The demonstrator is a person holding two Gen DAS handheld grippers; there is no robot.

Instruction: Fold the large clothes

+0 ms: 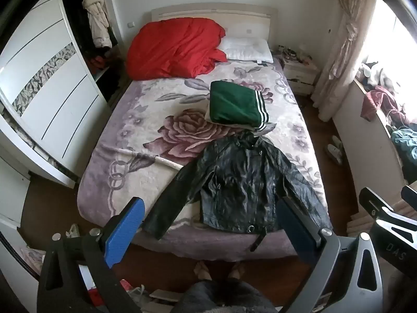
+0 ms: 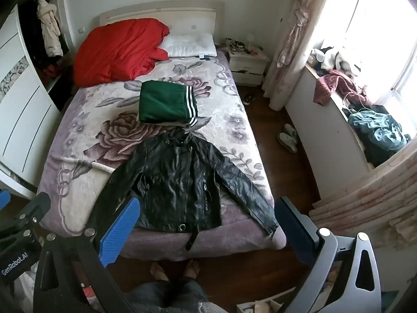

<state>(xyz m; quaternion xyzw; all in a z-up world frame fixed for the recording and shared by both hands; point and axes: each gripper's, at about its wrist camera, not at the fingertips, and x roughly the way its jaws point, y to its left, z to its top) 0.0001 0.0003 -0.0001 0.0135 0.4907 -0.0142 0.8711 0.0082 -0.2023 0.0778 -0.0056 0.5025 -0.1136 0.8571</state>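
The black jacket (image 1: pixel 242 185) lay unfolded on the bed (image 1: pixel 125 182), its lower sleeves partly hidden behind both wide-open, empty grippers: left gripper (image 1: pixel 208 234), right gripper (image 2: pixel 206 232).

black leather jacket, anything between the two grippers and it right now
Nothing visible does. The black leather jacket lies spread flat at the near end of the bed, sleeves out. The left gripper and right gripper hover open above the bed's foot, apart from it. The folded green garment sits beyond the collar.
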